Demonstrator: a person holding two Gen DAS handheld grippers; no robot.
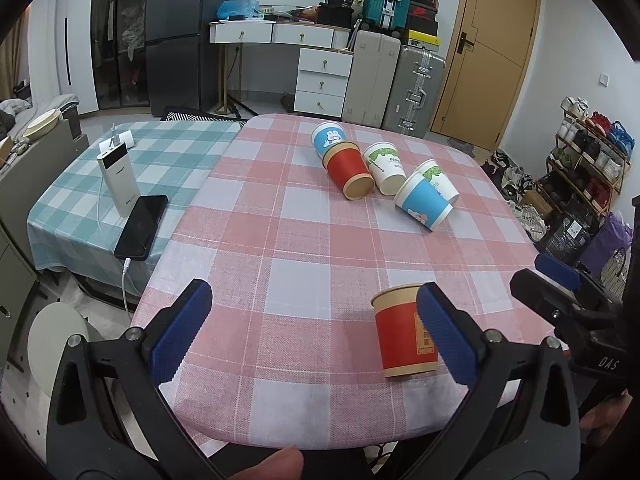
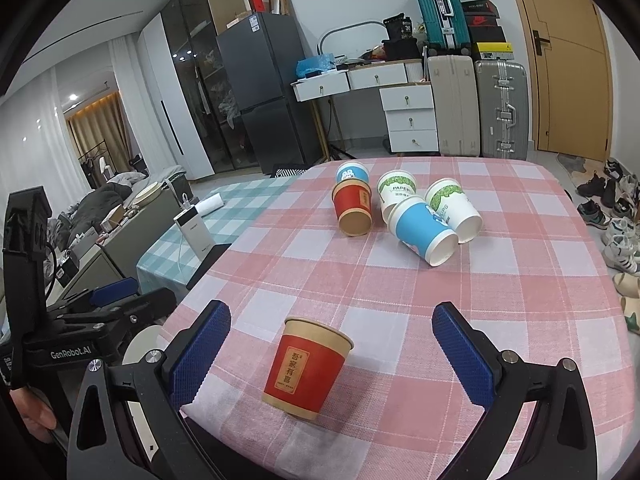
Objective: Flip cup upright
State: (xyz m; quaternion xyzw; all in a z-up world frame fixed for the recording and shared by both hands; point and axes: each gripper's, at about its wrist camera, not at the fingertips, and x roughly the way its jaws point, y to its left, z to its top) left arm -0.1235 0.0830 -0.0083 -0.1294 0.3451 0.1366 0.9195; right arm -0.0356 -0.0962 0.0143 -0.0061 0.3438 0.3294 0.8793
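A red paper cup (image 2: 306, 366) stands upright near the front edge of the pink checked table (image 2: 400, 288); it also shows in the left wrist view (image 1: 404, 330). My right gripper (image 2: 332, 344) is open, its jaws either side of this cup and apart from it. My left gripper (image 1: 316, 324) is open and empty, with the cup just beyond its right finger (image 1: 446, 336). Farther back several cups lie on their sides: a red one (image 2: 352, 210), a blue one (image 2: 424, 228) and white-green ones (image 2: 456, 208).
A second table with a teal checked cloth (image 1: 160, 160) on the left holds a white power bank (image 1: 118, 180) and a black phone (image 1: 142, 226). Suitcases (image 1: 414, 86), drawers (image 1: 322, 80) and a door (image 1: 488, 52) stand behind. Shoes (image 2: 618, 240) lie at right.
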